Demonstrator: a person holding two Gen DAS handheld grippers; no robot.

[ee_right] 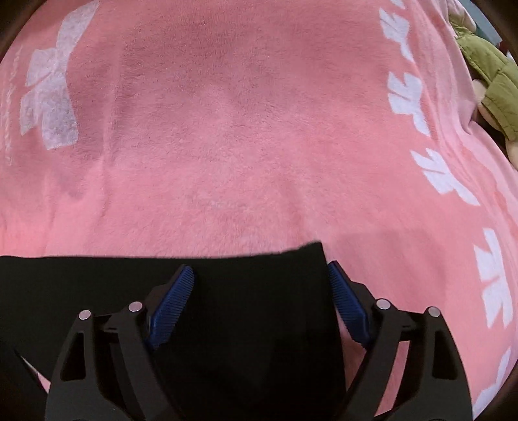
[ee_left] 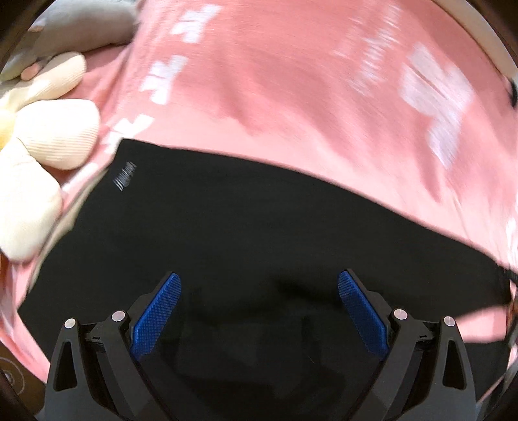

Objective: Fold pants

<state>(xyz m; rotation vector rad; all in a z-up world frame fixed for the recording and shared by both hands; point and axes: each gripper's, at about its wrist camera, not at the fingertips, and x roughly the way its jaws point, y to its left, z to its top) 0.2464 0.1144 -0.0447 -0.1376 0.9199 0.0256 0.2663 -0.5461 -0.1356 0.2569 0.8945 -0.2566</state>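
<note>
Black pants [ee_left: 226, 226] lie flat on a pink blanket [ee_left: 291, 97], with a small pale logo near their upper left corner. My left gripper [ee_left: 259, 275] hovers over the dark cloth, open, with nothing pinched between its blue pads. In the right wrist view the pants [ee_right: 64, 285] fill the lower left, and their right-hand corner sits between the fingers of my right gripper [ee_right: 260, 266]. Its jaws stand apart; the right pad lies just outside the cloth's edge and neither pad presses on it.
The pink blanket [ee_right: 226, 129] with white bow prints stretches far beyond the pants. A cream plush toy [ee_left: 55, 136] and a grey cushion [ee_left: 81, 26] lie at the left. A stuffed toy in green clothing [ee_right: 489, 81] rests at the blanket's right edge.
</note>
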